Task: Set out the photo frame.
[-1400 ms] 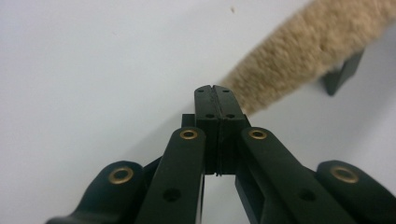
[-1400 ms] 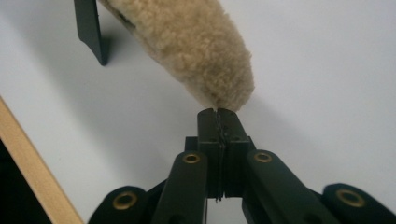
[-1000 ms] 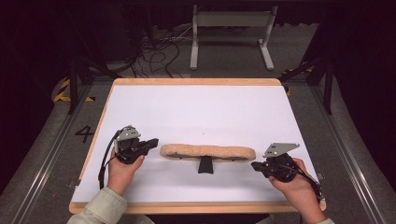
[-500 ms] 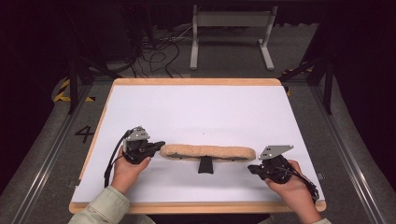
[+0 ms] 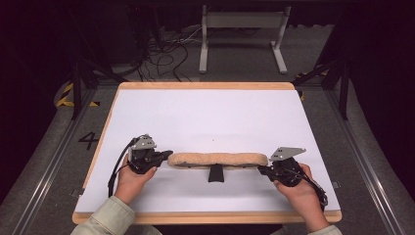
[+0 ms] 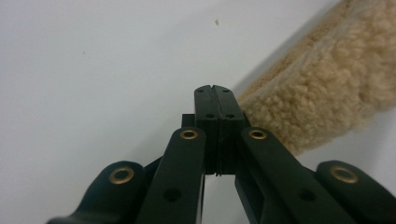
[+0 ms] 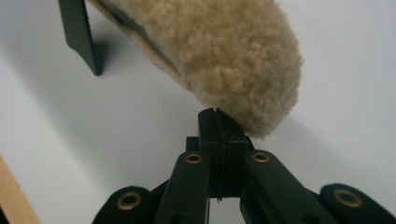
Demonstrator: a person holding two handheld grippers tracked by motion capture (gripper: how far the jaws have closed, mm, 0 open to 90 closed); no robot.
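Since a second before, I had brought both grippers in closer to the fluffy tan pad. My left gripper sat at its left tip and my right gripper at its right tip. Both sets of jaws were shut flat together, with nothing in them. The pad lay near my edge of the white table, long way left to right, on a black handle. A "4" was painted on the floor.
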